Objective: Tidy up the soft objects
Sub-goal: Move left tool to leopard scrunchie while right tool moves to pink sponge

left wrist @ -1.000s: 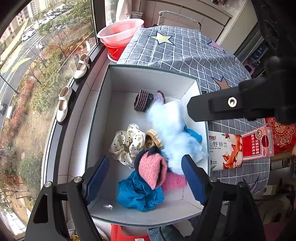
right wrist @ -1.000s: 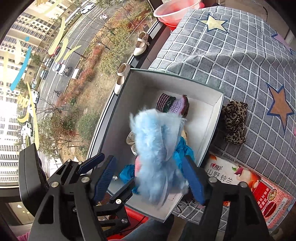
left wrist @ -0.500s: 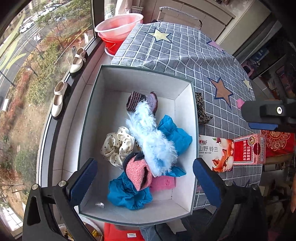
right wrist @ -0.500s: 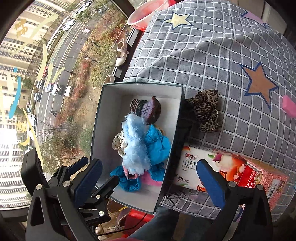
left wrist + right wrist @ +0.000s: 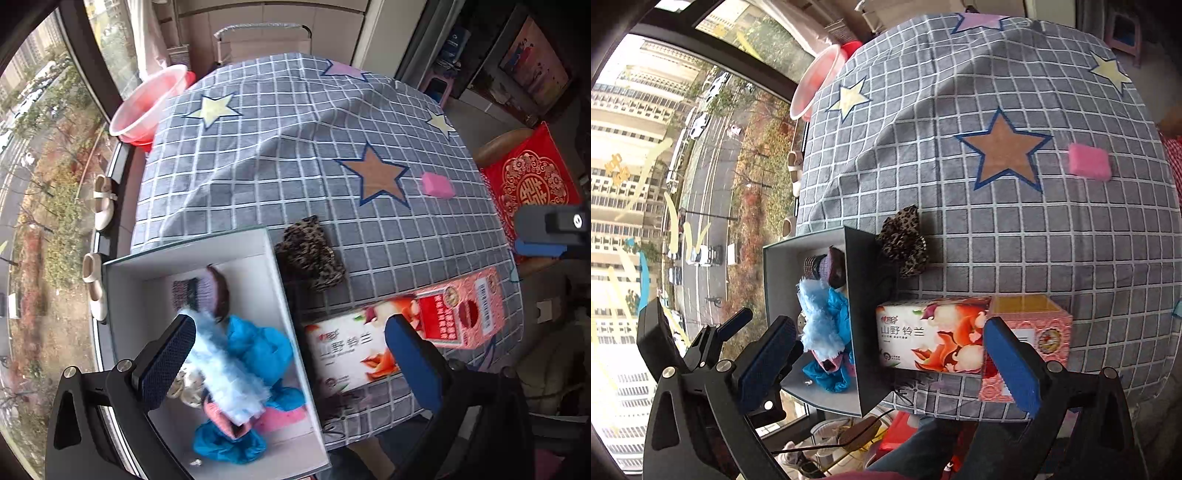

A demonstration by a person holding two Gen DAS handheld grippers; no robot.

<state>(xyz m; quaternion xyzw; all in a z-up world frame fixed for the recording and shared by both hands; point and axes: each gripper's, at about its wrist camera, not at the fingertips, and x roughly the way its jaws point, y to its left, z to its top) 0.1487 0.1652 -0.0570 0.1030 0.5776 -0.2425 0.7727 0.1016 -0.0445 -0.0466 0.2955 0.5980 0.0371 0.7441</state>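
Checked tablecloth (image 5: 295, 155); white box (image 5: 273, 273), leopard scrunchie (image 5: 310, 258), pink sponge (image 5: 437, 184), cartons (image 5: 406, 332)

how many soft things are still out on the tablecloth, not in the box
2. A leopard scrunchie lies just outside the box, by its right wall. A pink sponge sits farther off, right of the brown star. Table parts behind the grippers are hidden.

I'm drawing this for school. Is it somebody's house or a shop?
Most likely a home, high up in a flat. A star-patterned tablecloth covers the table, shoes sit on the window ledge, and the window looks down on streets and tower blocks.
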